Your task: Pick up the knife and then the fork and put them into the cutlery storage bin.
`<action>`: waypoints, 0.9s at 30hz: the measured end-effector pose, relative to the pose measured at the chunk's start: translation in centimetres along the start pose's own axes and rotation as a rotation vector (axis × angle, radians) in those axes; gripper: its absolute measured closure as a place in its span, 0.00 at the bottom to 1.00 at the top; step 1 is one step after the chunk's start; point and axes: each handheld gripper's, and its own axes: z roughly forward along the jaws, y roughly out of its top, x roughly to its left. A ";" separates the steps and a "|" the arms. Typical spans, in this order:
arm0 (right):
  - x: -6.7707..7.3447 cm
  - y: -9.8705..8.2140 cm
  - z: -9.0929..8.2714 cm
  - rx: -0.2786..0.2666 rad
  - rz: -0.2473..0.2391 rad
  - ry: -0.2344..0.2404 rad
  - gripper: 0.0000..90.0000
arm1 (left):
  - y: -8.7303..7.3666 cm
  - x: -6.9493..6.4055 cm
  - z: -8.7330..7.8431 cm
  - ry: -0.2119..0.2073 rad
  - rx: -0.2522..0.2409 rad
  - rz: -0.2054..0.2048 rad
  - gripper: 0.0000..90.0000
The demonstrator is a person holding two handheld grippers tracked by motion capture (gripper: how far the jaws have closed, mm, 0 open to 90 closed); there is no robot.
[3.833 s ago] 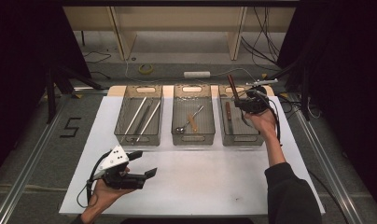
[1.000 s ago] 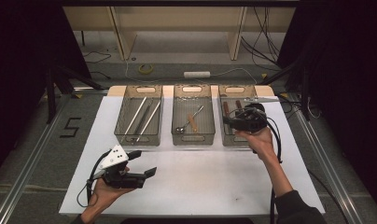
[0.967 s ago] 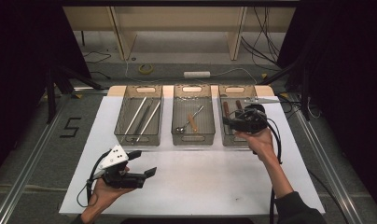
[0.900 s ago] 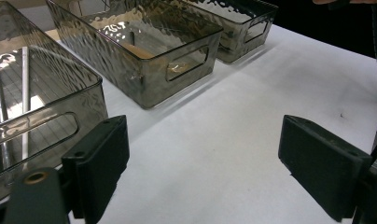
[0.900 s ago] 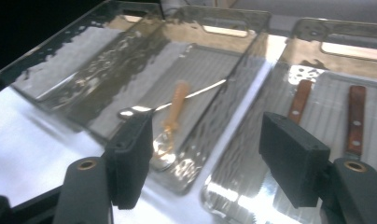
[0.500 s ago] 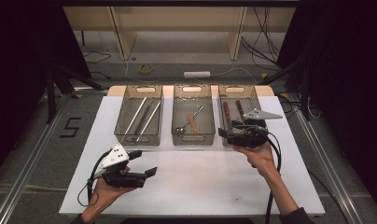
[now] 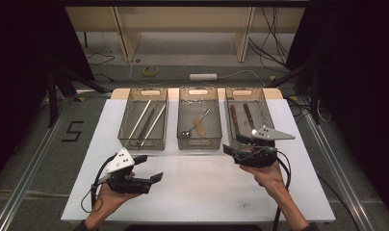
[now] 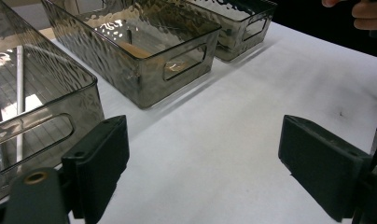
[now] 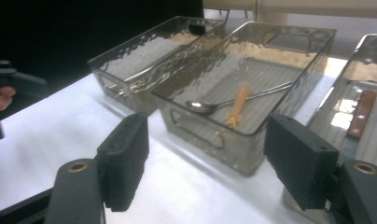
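Three clear bins sit in a row at upper centre of the white table [image 7: 197, 187]: left bin [image 7: 143, 120] holds long metal rods, middle bin [image 7: 198, 120] a spoon [image 7: 192, 126], right bin [image 7: 248, 118] brown-handled utensils. Left gripper [image 7: 151, 169] and right gripper [image 7: 232, 146], lower down, both have jaws apart, empty

The whole white surface [image 7: 192, 192] was taken in from above the person's side, looking forward and down. From the left hand-held gripper [image 8: 200, 172], the surface was viewed low and close, facing across toward the three trays. From the right hand-held gripper [image 9: 205, 163], the middle tray [image 9: 252, 84] was seen up close, and that tray [image 8: 144, 60] was shared by both gripper views.
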 end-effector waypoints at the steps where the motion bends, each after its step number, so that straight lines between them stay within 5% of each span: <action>1: 0.1 -0.2 -0.1 -0.003 0.000 0.005 0.34 | 0.0 0.0 0.0 -0.001 0.000 -0.001 0.17; 27: 1.8 -4.8 -3.1 -0.040 0.006 0.018 0.31 | -0.1 0.0 -0.3 -0.004 -0.005 -0.008 0.17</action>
